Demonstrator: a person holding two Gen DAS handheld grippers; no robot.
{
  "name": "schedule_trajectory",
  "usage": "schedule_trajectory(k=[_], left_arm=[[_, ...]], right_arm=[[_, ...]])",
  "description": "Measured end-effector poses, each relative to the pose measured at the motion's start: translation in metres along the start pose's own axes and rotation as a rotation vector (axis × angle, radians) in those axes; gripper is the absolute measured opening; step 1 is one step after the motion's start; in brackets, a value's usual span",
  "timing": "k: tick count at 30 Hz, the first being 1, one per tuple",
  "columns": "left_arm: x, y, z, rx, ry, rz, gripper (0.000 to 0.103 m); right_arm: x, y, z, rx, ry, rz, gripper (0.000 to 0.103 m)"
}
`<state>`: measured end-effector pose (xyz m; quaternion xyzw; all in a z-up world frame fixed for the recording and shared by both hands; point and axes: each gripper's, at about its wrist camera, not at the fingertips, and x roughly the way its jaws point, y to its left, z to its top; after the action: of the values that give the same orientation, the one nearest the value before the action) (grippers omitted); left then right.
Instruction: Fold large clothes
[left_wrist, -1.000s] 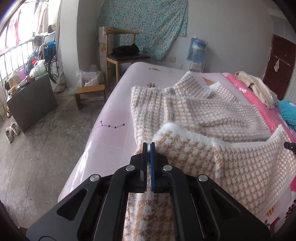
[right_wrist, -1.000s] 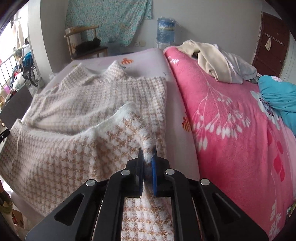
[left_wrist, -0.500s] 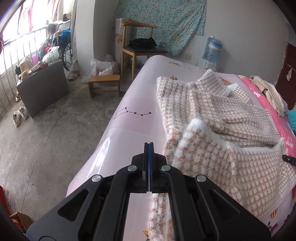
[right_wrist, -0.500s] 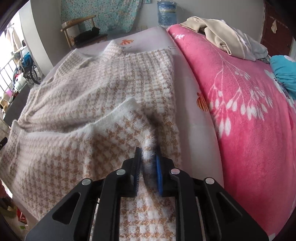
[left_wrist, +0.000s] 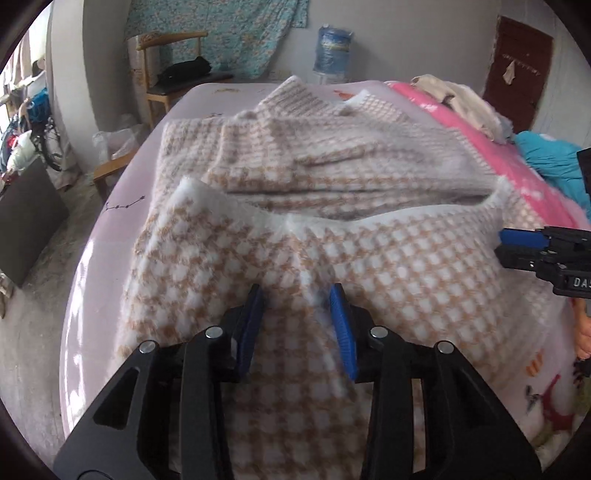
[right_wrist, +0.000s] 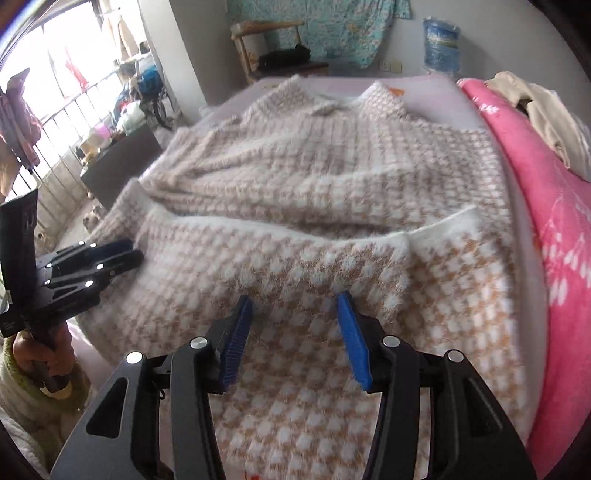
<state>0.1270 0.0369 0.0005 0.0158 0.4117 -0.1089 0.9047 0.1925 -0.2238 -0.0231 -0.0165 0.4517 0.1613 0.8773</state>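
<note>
A large fuzzy white-and-tan houndstooth sweater lies spread on the bed, its lower part folded up over the body with a white hem edge across the middle; it also shows in the right wrist view. My left gripper is open and empty, just above the folded part near the front. My right gripper is open and empty over the same fold. The right gripper also shows at the right edge of the left wrist view. The left gripper shows at the left of the right wrist view.
The bed has a pale pink sheet and a bright pink blanket on the right with beige clothes and a teal cloth. A wooden chair, a stool and a water jug stand beyond the bed.
Both grippers have let go of the sweater's hem and opened. The folded lower part now lies on the sweater's body, and both grippers have drawn back toward the near edge.
</note>
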Motion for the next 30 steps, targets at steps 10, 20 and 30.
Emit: schedule_trajectory(k=[10, 20, 30], left_arm=[[-0.042, 0.010, 0.004, -0.035, -0.080, 0.031, 0.038], [-0.054, -0.072, -0.042, 0.198, -0.007, -0.213, 0.044], [-0.075, -0.061, -0.048, 0.201, -0.050, -0.143, 0.050]], right_arm=[[-0.036, -0.019, 0.007, 0.104, -0.105, -0.078, 0.055], [-0.066, -0.007, -0.054, 0.030, -0.066, -0.078, 0.055], [-0.067, 0.010, -0.065, 0.016, -0.064, -0.128, 0.056]])
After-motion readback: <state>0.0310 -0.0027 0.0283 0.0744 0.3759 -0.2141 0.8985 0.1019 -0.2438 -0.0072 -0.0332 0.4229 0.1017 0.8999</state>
